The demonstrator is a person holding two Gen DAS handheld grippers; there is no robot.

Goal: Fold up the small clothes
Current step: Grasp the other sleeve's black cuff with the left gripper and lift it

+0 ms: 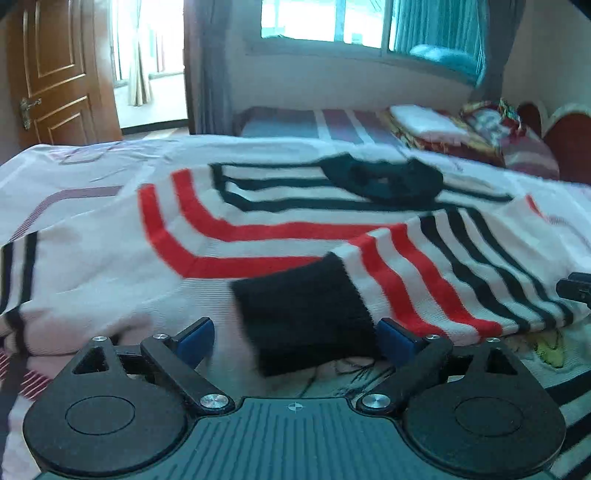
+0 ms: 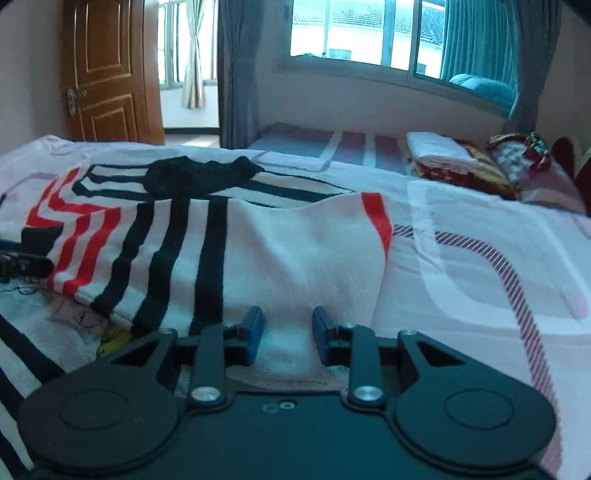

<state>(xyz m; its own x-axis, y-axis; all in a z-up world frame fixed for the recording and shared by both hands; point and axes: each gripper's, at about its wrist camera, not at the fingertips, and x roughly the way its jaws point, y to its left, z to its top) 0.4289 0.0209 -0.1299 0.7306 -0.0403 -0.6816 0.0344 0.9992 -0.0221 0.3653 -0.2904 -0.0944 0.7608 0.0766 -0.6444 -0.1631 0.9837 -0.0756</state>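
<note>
A small white sweater (image 1: pixel 110 266) with red and black stripes and a black collar (image 1: pixel 384 181) lies spread on the bed. Its right sleeve is folded across the body, ending in a black cuff (image 1: pixel 303 317). My left gripper (image 1: pixel 297 341) is open, its blue pads on either side of the cuff. In the right wrist view the sweater (image 2: pixel 288 251) fills the middle. My right gripper (image 2: pixel 288 338) stands partly open over the sweater's white side edge, with cloth between the pads; I cannot tell whether they pinch it. The left gripper's tip (image 2: pixel 22 264) shows at the left edge.
The bed has a pale pink sheet with striped lines (image 2: pixel 480 277). A second bed (image 2: pixel 332 147) with folded blankets and pillows (image 2: pixel 461 162) stands behind. A wooden door (image 2: pixel 107 74) is at the back left, a window (image 2: pixel 369 33) behind.
</note>
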